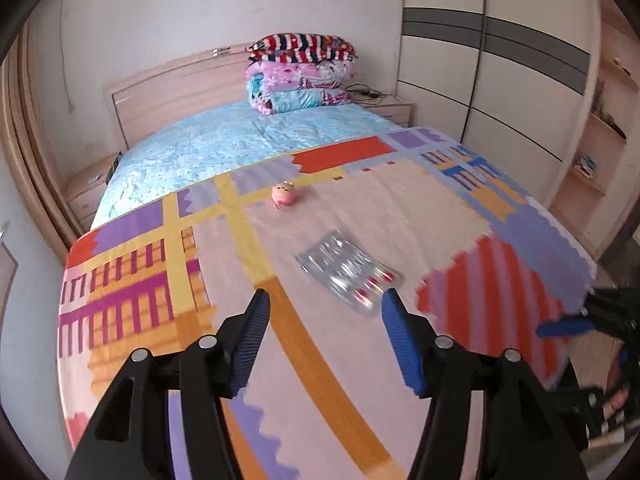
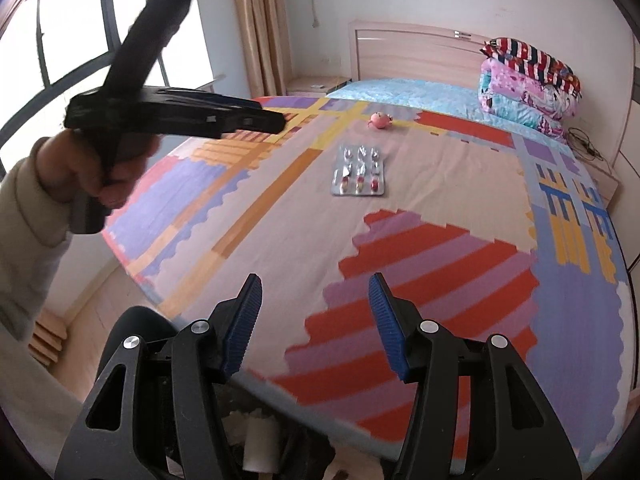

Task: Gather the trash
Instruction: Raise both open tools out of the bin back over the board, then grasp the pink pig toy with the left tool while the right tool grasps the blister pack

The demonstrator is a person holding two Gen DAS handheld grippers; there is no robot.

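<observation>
A silver blister pack point(image 1: 348, 274) with a few red-and-yellow capsules lies flat on the patterned bedspread point(image 1: 160, 280), just beyond my left gripper point(image 1: 326, 308), which is open and empty. In the right wrist view the same pack point(image 2: 359, 172) sits mid-bed, well ahead of my open, empty right gripper point(image 2: 316, 292). A small pink round toy point(image 1: 284, 195) point(image 2: 380, 121) rests farther up the bed. One blue finger point(image 1: 560, 326) of the right gripper shows at the right edge. A hand point(image 2: 116, 168) in a beige sleeve holds the left gripper.
Folded quilts point(image 1: 300, 76) are stacked at the headboard. A wardrobe point(image 1: 480, 80) and shelves stand to the right, a window point(image 2: 60, 40) and curtain to the left. Below the right gripper, off the bed's foot, is a dark container with white crumpled paper point(image 2: 256, 440).
</observation>
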